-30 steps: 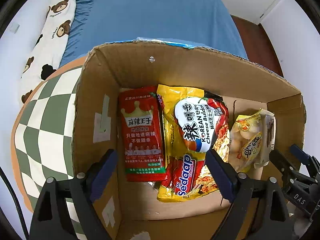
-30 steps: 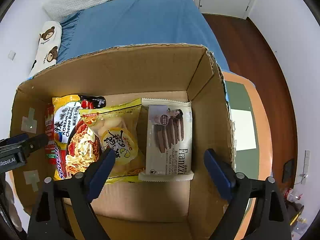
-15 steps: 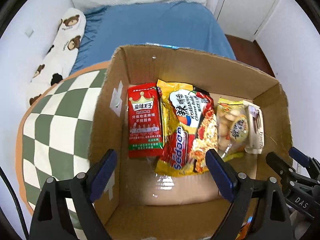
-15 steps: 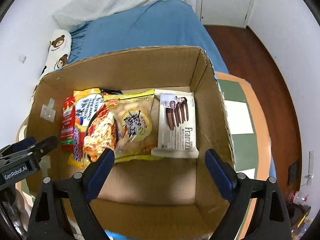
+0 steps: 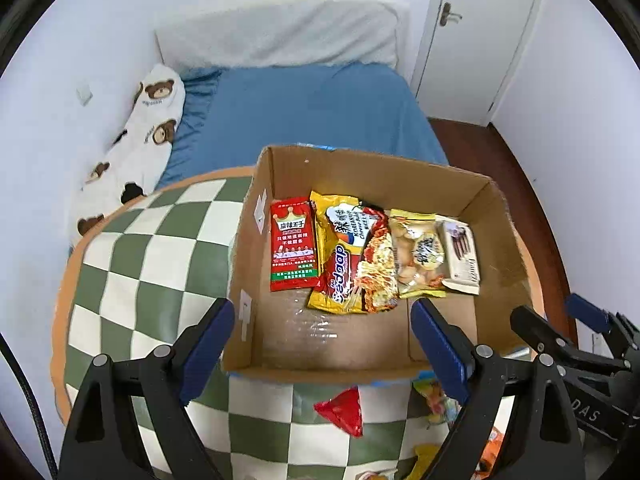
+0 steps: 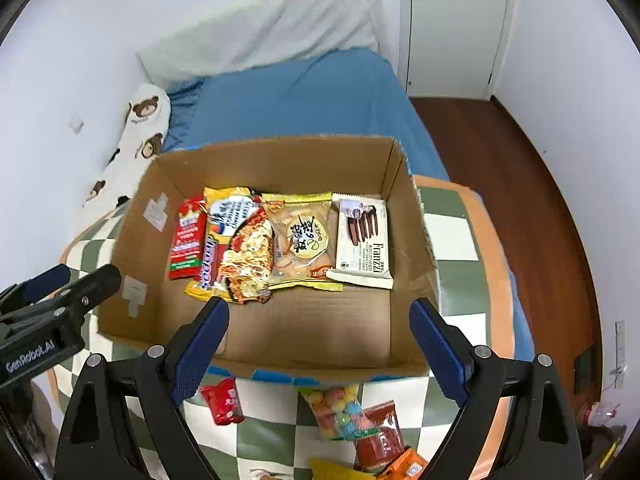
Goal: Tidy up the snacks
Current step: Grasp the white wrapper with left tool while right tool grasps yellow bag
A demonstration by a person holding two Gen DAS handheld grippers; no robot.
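Both tools are pulling up and back from the cardboard box (image 6: 280, 168): a second ago the box filled each view, now its whole rim is showing, plus the checkered surface (image 5: 132, 264) it is sitting on and loose snacks in front of it. The left tool (image 5: 322, 344) and right tool (image 6: 319, 340) are both standing wide w/ nothing between the blue pads. That probably means the placing step is done and the hands are retreating for the next pack. Inside the box, four packs are lying in a row along the far wall, unmoved: a red spicy-strip pack (image 5: 294, 246) w/ a crown and Chinese writing at left, then a noodle pack (image 5: 352, 260) reading "Mr. Sedaap" and "Korean Cheese Buldak", then a yellow biscuit bag (image 6: 300, 236) w/ Chinese characters, then a white "Franzzi" cookie pack (image 6: 362, 240) at right. Still outside, near the box's front wall: a small red packet (image 6: 222, 400), a bag of coloured candy (image 6: 336, 408) and a brown-red pack (image 6: 380, 436), its print too blurred to read. The right view shows "GenRobot.AI" on the left tool's body.
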